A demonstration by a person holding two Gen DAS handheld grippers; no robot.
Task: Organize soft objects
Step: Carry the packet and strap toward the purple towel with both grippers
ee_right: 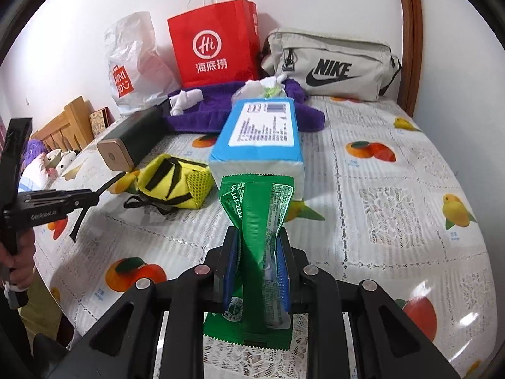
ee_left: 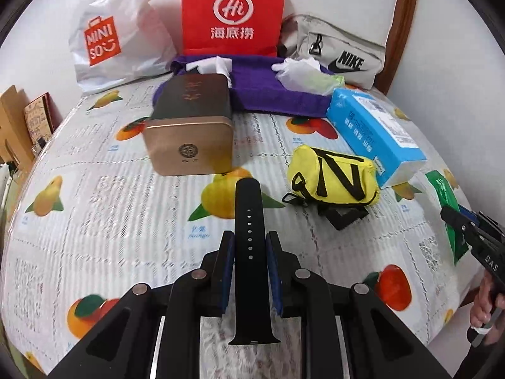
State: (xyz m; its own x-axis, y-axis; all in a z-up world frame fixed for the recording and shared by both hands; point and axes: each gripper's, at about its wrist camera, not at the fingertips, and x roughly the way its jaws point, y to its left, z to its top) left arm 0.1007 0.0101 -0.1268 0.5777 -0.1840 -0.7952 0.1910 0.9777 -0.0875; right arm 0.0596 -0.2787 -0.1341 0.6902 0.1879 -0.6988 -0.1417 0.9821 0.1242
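My left gripper (ee_left: 250, 240) is shut on a black perforated watch strap (ee_left: 248, 218), which sticks out forward above the fruit-print tablecloth (ee_left: 126, 221). In the right wrist view that strap (ee_right: 82, 221) hangs from the left gripper (ee_right: 94, 200) at the left edge. My right gripper (ee_right: 257, 237) is shut on a crumpled green packet (ee_right: 252, 202), held upright between the blue pads. A yellow pouch with black straps (ee_left: 331, 177) (ee_right: 173, 183) lies on the cloth, and a blue tissue pack (ee_left: 372, 132) (ee_right: 258, 135) lies behind it.
A gold-ended dark tin box (ee_left: 189, 126) lies left of centre. At the back are a purple towel (ee_left: 268, 91) with a white plastic bag (ee_left: 300, 69), a red paper bag (ee_left: 233, 12), a white Miniso bag (ee_left: 110, 31) and a grey Nike bag (ee_left: 341, 50). A hand (ee_right: 19, 268) grips the left tool.
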